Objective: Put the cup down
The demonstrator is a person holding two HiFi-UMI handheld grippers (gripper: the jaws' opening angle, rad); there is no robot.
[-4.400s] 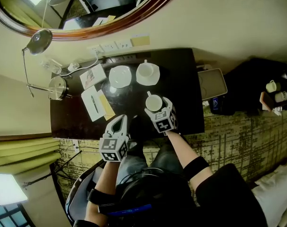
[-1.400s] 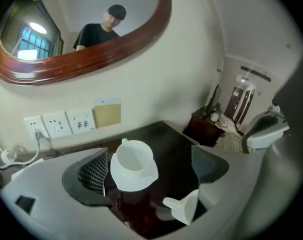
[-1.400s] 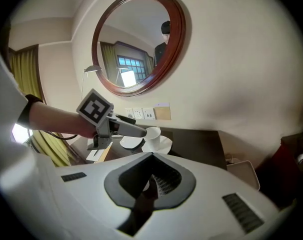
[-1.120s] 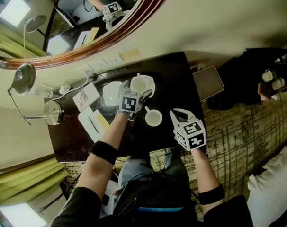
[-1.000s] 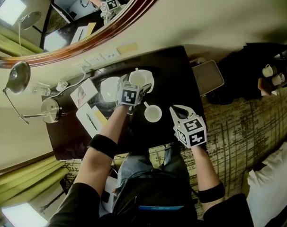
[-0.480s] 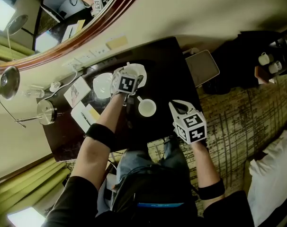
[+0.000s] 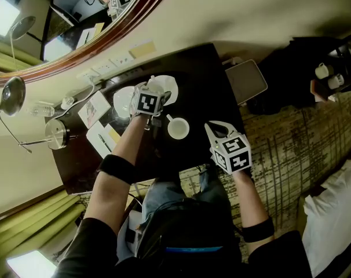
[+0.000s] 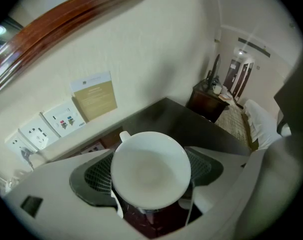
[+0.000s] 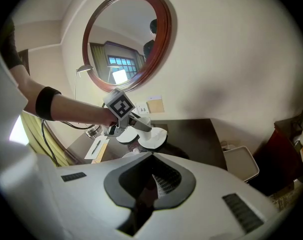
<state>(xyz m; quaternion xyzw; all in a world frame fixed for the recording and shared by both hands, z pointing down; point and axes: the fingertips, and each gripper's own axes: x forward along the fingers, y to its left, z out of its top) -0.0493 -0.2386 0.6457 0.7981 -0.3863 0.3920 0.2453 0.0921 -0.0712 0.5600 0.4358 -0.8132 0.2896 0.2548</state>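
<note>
In the left gripper view a white cup [image 8: 150, 170] sits between my left gripper's [image 8: 151, 156] two pads, which touch its sides. These jaws have just been closing on it. In the head view that gripper [image 7: 154, 92] reaches over the far saucer [image 7: 169, 86], hiding most of the cup. I cannot tell whether the cup rests on the saucer. A second white cup [image 7: 178, 128] stands alone mid-table. My right gripper [image 7: 215, 127] hovers at the table's near edge, shut and empty, as its own view [image 9: 151, 156] also shows.
An empty saucer [image 7: 123, 99] lies left of the far one. A notepad with a pen [image 7: 103, 139], a card [image 7: 94, 109] and a lamp base [image 7: 54, 134] fill the dark table's [image 7: 204, 74] left side. A white tray [image 7: 245, 81] sits off its right end. Wall sockets [image 8: 51, 121] are behind.
The right gripper let go of the near cup and drew back to the table's edge. The left gripper reached to the far saucer and closed around the cup there.
</note>
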